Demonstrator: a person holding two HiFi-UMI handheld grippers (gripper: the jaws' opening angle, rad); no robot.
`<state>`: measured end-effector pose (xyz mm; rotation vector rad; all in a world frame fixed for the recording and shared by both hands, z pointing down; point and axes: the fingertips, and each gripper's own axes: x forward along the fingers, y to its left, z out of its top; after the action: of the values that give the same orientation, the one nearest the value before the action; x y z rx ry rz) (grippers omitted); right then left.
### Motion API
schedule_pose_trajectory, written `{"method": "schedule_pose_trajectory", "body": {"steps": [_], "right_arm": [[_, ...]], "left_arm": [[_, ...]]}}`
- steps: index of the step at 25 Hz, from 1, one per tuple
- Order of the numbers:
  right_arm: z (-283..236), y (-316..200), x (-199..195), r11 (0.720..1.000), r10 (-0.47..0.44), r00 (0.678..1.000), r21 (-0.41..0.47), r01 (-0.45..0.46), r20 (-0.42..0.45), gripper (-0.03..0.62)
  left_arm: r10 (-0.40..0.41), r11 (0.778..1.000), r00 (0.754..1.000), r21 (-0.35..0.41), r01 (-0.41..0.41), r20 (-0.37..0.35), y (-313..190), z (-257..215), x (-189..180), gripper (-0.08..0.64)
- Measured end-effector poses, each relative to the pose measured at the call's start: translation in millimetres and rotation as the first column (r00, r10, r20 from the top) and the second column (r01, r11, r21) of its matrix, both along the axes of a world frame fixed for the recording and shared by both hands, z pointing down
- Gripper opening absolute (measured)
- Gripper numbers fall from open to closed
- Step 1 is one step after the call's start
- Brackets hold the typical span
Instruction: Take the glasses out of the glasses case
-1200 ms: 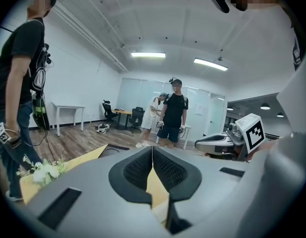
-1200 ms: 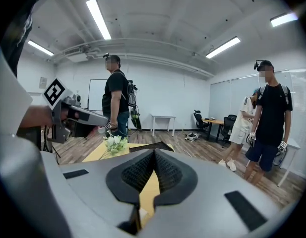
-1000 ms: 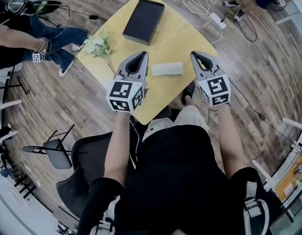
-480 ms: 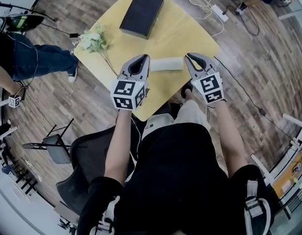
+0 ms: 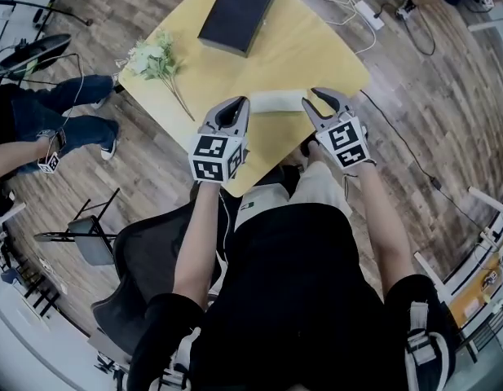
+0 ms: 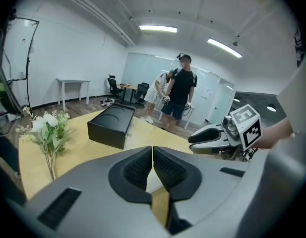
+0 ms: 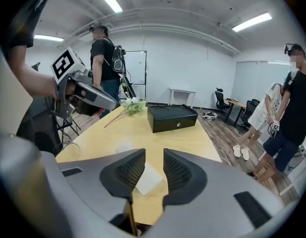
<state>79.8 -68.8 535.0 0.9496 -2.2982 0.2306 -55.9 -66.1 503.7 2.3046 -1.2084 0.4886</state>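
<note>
A pale, closed glasses case lies on the yellow table, close to its near edge. My left gripper hangs just left of the case with its jaws shut and nothing in them; in its own view the tips meet. My right gripper is just right of the case. Its jaws are opening, with a narrow gap through which the case shows on the table beyond, untouched. The glasses themselves are hidden inside the case.
A black box sits at the table's far side and a bunch of white flowers at its left corner. A power strip with cables lies on the wooden floor. Several people stand around; a chair is left.
Both grippers have come down towards the table, ending at either end of the case. The right jaws have parted from shut. The seated person at the left has shifted.
</note>
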Motion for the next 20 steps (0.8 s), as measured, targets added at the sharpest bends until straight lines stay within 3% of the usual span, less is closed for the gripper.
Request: {"method": "schedule_pose_trajectory", "body": {"steps": [13,20], "right_arm": [[42.3,13.6,-4.7,0.983,-0.182,0.971,-0.036,0.178,-0.153,0.237],[71.5,17.1,-12.1,0.942,-0.333,0.898,-0.055,0.332,-0.287,0.291]], "left_arm": [[-0.016,0.998,1.0,-0.066,0.016,0.002,7.1,30.8,2.3,0.025],[-0.023,0.994,1.0,-0.105,0.024,0.011,13.9,50.5,1.4,0.025]]}}
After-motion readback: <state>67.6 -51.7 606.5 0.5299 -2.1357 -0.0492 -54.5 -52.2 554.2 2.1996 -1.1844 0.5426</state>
